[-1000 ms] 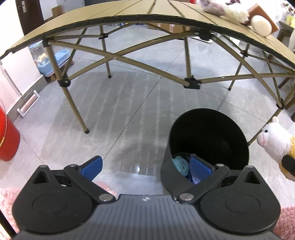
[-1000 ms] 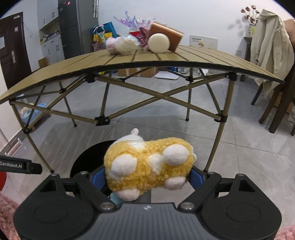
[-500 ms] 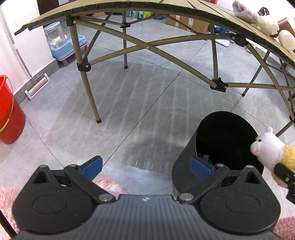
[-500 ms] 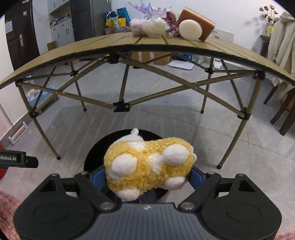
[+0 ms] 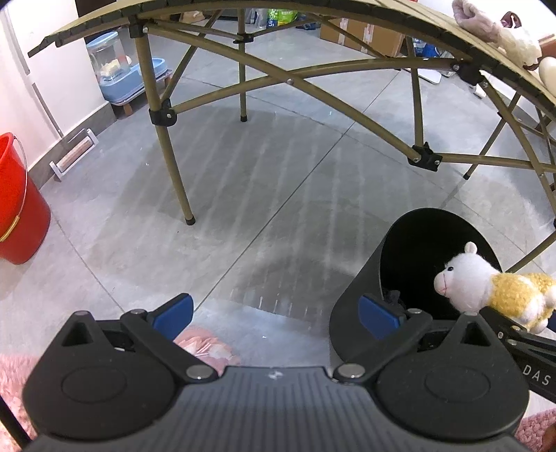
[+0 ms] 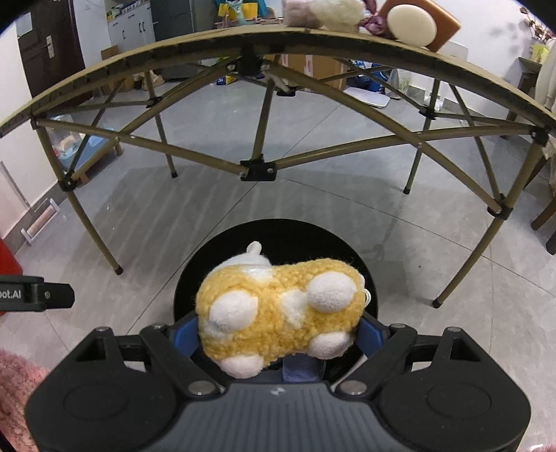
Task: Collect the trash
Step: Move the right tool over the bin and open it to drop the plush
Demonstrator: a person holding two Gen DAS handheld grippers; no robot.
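A yellow and white plush sheep (image 6: 281, 313) is clamped between the blue pads of my right gripper (image 6: 278, 330), held just above the mouth of a black round bin (image 6: 361, 257). In the left wrist view the same plush sheep (image 5: 486, 285) hangs over the black bin (image 5: 361, 288) at the right, with dark items inside. My left gripper (image 5: 274, 313) is open and holds nothing; its right fingertip (image 5: 377, 316) overlaps the bin's near wall in the view, and whether it touches I cannot tell.
A tan folding table (image 6: 264, 38) with crossed legs arches over the floor beyond the bin, with soft toys (image 6: 323, 14) and a brown box (image 6: 438, 24) on top. A red bucket (image 5: 17, 205) stands at the left. Pink rug (image 5: 208, 344) lies under the left gripper.
My right gripper carried the plush sheep forward and down, so it now sits over the bin's mouth. My left gripper shifted left, putting the bin further right in its view.
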